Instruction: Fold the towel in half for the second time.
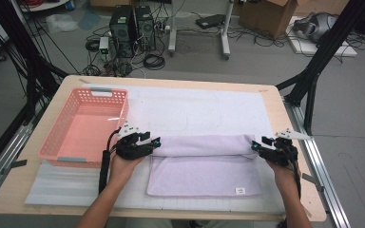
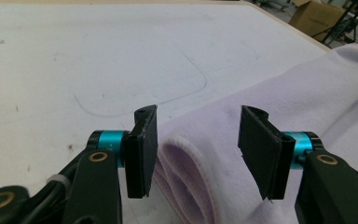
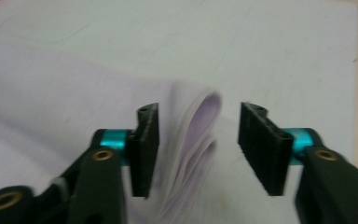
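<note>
A pale lilac towel (image 1: 204, 164) lies on the white mat, its far part folded over into a thick roll-like band. My left gripper (image 1: 156, 141) sits at the band's left end, open, with the folded towel edge (image 2: 191, 163) between its jaws and untouched by the pads. At the band's right end my right gripper (image 1: 255, 145) is open too. In the right gripper view the layered towel end (image 3: 200, 140) lies between the two jaws, closer to the left one. A small white label (image 1: 240, 191) marks the towel's near right corner.
A pink plastic basket (image 1: 57, 147) stands at the table's left, just beside my left hand. The white mat (image 1: 195, 107) covers most of the wooden table (image 1: 285, 123). Beyond the table are computer towers, cables and black frame legs.
</note>
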A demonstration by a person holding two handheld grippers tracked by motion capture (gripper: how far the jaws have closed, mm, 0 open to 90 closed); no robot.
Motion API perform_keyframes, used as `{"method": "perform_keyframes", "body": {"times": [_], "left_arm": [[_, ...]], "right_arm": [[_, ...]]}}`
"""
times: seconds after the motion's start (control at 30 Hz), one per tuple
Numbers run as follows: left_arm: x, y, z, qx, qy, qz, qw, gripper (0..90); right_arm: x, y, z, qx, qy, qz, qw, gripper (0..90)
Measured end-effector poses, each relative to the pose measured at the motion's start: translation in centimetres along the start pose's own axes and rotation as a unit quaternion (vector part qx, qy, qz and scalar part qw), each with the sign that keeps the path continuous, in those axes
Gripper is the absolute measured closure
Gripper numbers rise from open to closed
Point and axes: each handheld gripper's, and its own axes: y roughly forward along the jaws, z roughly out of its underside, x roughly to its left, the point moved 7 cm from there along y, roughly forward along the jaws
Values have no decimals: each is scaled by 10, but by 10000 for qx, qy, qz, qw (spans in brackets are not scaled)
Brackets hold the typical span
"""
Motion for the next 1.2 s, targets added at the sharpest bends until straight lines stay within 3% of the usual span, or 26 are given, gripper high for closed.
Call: {"method": "perform_keyframes", "body": {"times": [0.07, 0.17, 0.2, 0.27, 0.3, 0.33, 0.4, 0.57, 0.67, 0.8, 0.97, 1.2], "left_arm": [[1, 7, 4, 156, -95, 87, 9998, 502], [3, 15, 16, 560, -222, 205, 9980, 696], [2, 15, 17, 539, -231, 240, 9980, 795], [-1, 13, 15, 483, -167, 270, 9983, 830], [-3, 11, 13, 449, -128, 299, 9985, 835], [-4, 9, 12, 391, -121, 312, 9987, 837], [-7, 3, 8, 300, -162, 427, 9985, 838], [-18, -16, 6, 57, -18, 676, 9977, 837], [-24, -26, 10, -74, 104, 813, 9966, 837], [-30, -35, 18, -116, 211, 894, 9957, 836], [-36, -44, 29, -140, 207, 938, 9953, 832], [-46, -52, 45, -110, 300, 899, 9954, 831]], "right_arm": [[-3, 8, -10, 91, 60, 47, 9999, 412], [-2, 25, -16, 365, 151, -53, 9992, 461], [-1, 29, -16, 496, 88, -76, 9987, 534], [0, 33, -14, 675, 76, -95, 9976, 760], [1, 33, -13, 686, 74, -209, 9974, 807], [2, 32, -12, 695, 99, -179, 9974, 830], [4, 26, -12, 564, 8, -198, 9982, 838], [13, 2, -6, 161, -188, -217, 9995, 837], [17, -13, 1, -63, -166, -287, 9994, 836], [23, -24, 17, -110, -227, -326, 9991, 834], [30, -37, 28, -199, -384, -308, 9986, 826], [38, -52, 42, -237, -413, -275, 9985, 821]]}}
